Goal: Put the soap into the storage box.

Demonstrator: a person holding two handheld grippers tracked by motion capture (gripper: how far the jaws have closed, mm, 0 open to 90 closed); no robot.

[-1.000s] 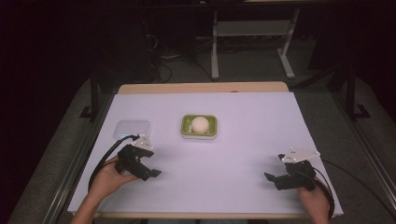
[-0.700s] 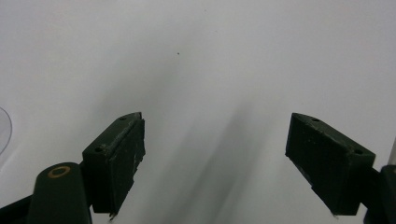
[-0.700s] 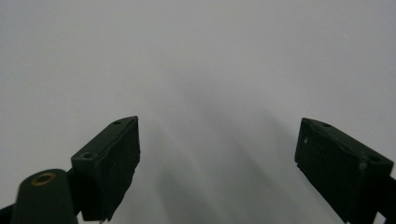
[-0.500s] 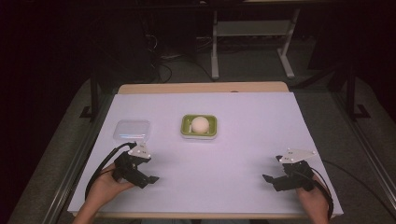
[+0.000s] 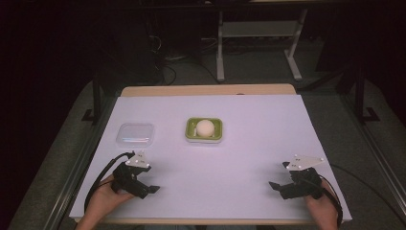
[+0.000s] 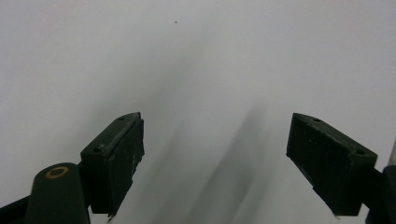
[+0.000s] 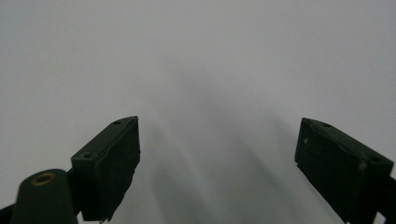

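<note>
We saw from above a desk covered in a pale lilac-white sheet, with a person's two hands entering from the near edge, each holding a black two-fingered gripper. The left gripper sat low near the front left corner, its fingers spread wide apart and grasping nothing, with only bare sheet between them in the left gripper view. Nearest to it, farther back on the left side of the desk, lay a small clear plastic lid with rounded corners, flat on the sheet and apart from the gripper. Just to the right of that lid, near the middle of the desk, stood a shallow green rectangular dish holding a pale, rounded, egg-like object. The right gripper rested near the front right corner, well apart from the dish, its fingers likewise released wide over bare sheet. Beyond the desk, the floor was dark.
</note>
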